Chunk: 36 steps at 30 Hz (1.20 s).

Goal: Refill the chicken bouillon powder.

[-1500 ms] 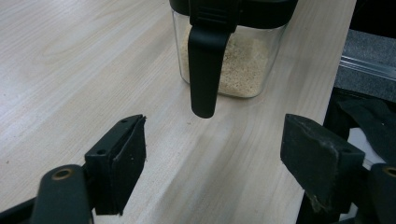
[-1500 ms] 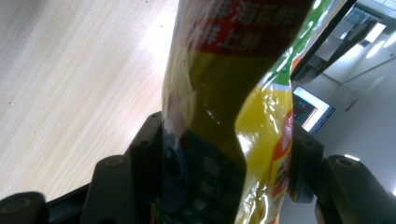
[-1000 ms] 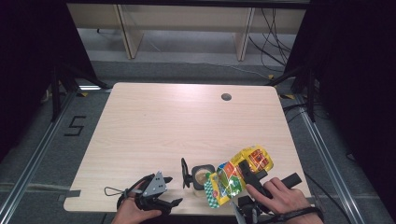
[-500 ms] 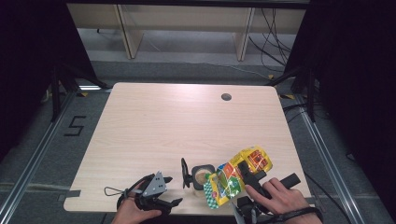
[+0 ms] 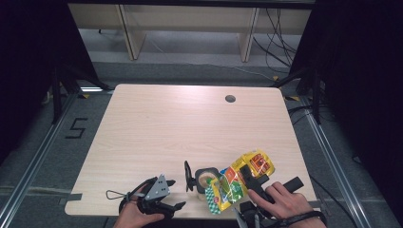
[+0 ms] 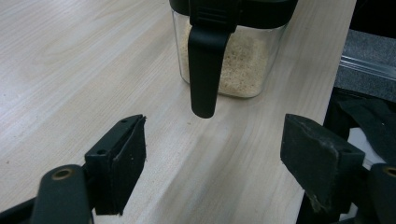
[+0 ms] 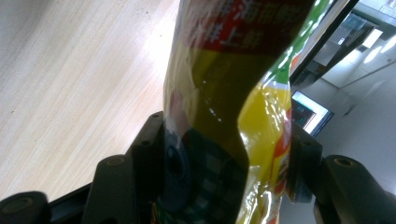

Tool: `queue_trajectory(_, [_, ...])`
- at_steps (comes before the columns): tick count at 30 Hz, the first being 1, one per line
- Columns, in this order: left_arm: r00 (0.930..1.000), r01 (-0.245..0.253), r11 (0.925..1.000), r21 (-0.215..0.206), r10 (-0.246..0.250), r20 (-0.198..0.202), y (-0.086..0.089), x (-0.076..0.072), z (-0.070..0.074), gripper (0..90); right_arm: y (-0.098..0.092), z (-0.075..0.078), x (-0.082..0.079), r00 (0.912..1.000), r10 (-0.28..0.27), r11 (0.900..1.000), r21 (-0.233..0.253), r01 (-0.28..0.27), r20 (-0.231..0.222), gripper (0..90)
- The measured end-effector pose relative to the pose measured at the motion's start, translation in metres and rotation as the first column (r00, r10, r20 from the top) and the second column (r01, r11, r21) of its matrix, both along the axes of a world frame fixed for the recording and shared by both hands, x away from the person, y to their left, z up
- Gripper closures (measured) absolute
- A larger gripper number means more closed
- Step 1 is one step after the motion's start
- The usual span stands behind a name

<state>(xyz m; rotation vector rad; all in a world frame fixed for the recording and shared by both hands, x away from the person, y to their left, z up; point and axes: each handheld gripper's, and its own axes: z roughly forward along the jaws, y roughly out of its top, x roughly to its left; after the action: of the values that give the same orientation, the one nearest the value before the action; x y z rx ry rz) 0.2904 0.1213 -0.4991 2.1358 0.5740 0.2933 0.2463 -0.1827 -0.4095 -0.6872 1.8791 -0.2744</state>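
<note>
From my seat at the controls: the right hand (image 5: 278,202) comes in from the near edge of the pale wooden tabletop (image 5: 190,128), wrist low, knuckles up, and the right claw (image 5: 247,178) angles away toward the far left. It's clamped on a crinkly yellow, green and red plastic food pouch (image 5: 235,183); in the right gripper view the two jaws press the pouch (image 7: 224,140) from both sides, so the gap is just the thickness of the bag.

The pouch lies slanted. Its long axis runs from near-left to far-right, with the green chequered end toward the near edge and the yellow and red end pointing off to the far right. It sits at the near right of the tabletop, tilted over the container next to it.

That container is a small clear plastic tub with a black flip lid and pale grains inside (image 5: 205,179), just left of the pouch. Whether they touch, I can't tell.

The left hand (image 5: 138,216) sits low at the near edge, its left claw (image 5: 173,194) pointing right toward the tub. Its jaws are spread wide with nothing between them; the left gripper view shows the tub (image 6: 233,65) ahead, well clear of both pads.
</note>
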Motion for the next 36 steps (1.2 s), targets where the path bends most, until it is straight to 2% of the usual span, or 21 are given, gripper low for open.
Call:
queue_trajectory(2, [1.0000,-0.005,0.9999,-0.016,0.005,-0.005,-0.0010,-0.0006,-0.0006,22.2,-0.0012,0.0015,0.0002,1.0000,-0.003,1.000,-0.004,0.003,0.007,45.4])
queue_trajectory(3, [1.0000,0.001,1.0000,0.002,-0.001,0.000,-0.0002,0.0001,-0.0002,22.2,-0.0015,0.0020,0.0006,1.0000,-0.002,1.000,-0.001,0.002,0.008,45.6])
queue_trajectory(4, [1.0000,0.001,1.0000,0.002,-0.001,0.001,-0.0002,0.0001,-0.0002,22.2,-0.0013,0.0029,0.0021,0.9996,0.025,1.000,-0.008,-0.025,0.011,45.7])
queue_trajectory(7, [1.0000,0.005,1.0000,0.003,-0.005,-0.003,-0.0001,0.0003,0.0000,22.2,-0.0015,0.0029,0.0025,0.9995,0.029,1.000,-0.010,-0.029,0.009,46.0])
queue_trajectory(8, [1.0000,0.004,1.0000,0.003,-0.004,-0.002,-0.0001,0.0003,0.0000,22.2,-0.0031,0.0018,0.0011,0.9999,0.000,1.000,0.010,0.000,0.014,46.1])
queue_trajectory(9, [1.0000,0.004,1.0000,0.003,-0.004,-0.002,-0.0001,0.0003,0.0000,22.2,-0.0031,0.0018,0.0011,0.9999,0.000,1.000,0.010,0.000,0.014,46.1])
queue_trajectory(10, [1.0000,0.001,1.0000,0.002,-0.001,0.001,-0.0001,0.0001,-0.0001,22.2,-0.0010,0.0038,0.0023,0.9993,0.034,0.999,-0.016,-0.034,0.015,46.3])
queue_trajectory(11, [1.0000,0.005,1.0000,-0.002,-0.005,-0.006,-0.0003,0.0002,-0.0002,22.2,-0.0005,0.0041,0.0026,0.9993,0.034,0.999,-0.014,-0.034,0.012,46.4])
queue_trajectory(14, [0.9999,0.009,0.9999,0.006,-0.009,0.006,0.0001,0.0005,0.0002,22.2,-0.0004,0.0027,0.0028,0.9993,0.039,0.999,0.004,-0.039,0.003,47.2])
queue_trajectory(15, [1.0000,0.002,1.0000,0.003,-0.002,-0.001,-0.0001,0.0000,0.0000,22.2,-0.0005,0.0024,0.0034,0.9993,0.038,0.999,0.008,-0.038,-0.002,47.3])
queue_trajectory(17, [1.0000,0.001,1.0000,0.003,-0.001,0.001,-0.0001,0.0001,0.0000,22.2,-0.0039,-0.0002,0.0016,1.0000,-0.006,0.999,0.042,0.006,0.001,47.4])
queue_trajectory(18, [1.0000,0.001,1.0000,0.003,-0.001,0.001,0.0000,0.0001,0.0000,22.2,-0.0020,0.0021,0.0040,0.9994,0.036,0.999,0.008,-0.036,0.001,47.5])
queue_trajectory(20, [1.0000,0.001,1.0000,0.003,-0.001,0.001,0.0000,0.0001,0.0000,22.2,-0.0026,0.0031,0.0037,0.9996,0.029,1.000,0.010,-0.029,0.006,47.9])
queue_trajectory(21, [1.0000,0.004,1.0000,0.002,-0.004,-0.002,-0.0001,0.0003,-0.0001,22.2,-0.0044,0.0028,0.0025,1.0000,0.000,1.000,0.028,0.000,0.001,48.1])
queue_trajectory(22, [1.0000,0.005,1.0000,-0.002,-0.005,-0.005,-0.0003,0.0000,-0.0002,22.2,-0.0031,0.0041,0.0042,0.9995,0.031,0.999,0.016,-0.031,0.001,48.3])
queue_trajectory(24, [1.0000,0.005,1.0000,0.002,-0.005,-0.004,-0.0001,0.0003,-0.0001,22.2,-0.0039,0.0050,0.0040,0.9995,0.031,0.999,0.012,-0.031,0.009,48.5])
queue_trajectory(25, [1.0000,0.004,1.0000,0.003,-0.004,-0.003,-0.0001,0.0003,-0.0001,22.2,-0.0063,0.0039,0.0020,0.9999,-0.009,0.999,0.034,0.008,0.013,48.6])
queue_trajectory(30, [1.0000,0.004,1.0000,0.000,-0.004,-0.005,-0.0004,0.0002,-0.0002,22.2,-0.0069,0.0023,0.0020,0.9998,-0.018,0.998,0.066,0.017,0.004,49.1])
queue_trajectory(32, [1.0000,0.005,1.0000,0.002,-0.005,-0.004,-0.0003,0.0003,-0.0003,22.2,-0.0048,0.0034,0.0051,0.9995,0.031,0.999,0.038,-0.031,0.004,49.3])
queue_trajectory(35, [1.0000,0.005,1.0000,0.001,-0.005,-0.004,-0.0003,0.0002,-0.0002,22.2,-0.0053,0.0022,0.0069,0.9994,0.034,0.998,0.050,-0.034,-0.002,49.5])
queue_trajectory(36, [1.0000,0.006,1.0000,0.002,-0.006,-0.004,0.0000,0.0004,-0.0001,22.2,-0.0084,-0.0011,0.0055,0.9999,-0.013,0.996,0.088,0.013,-0.005,49.7])
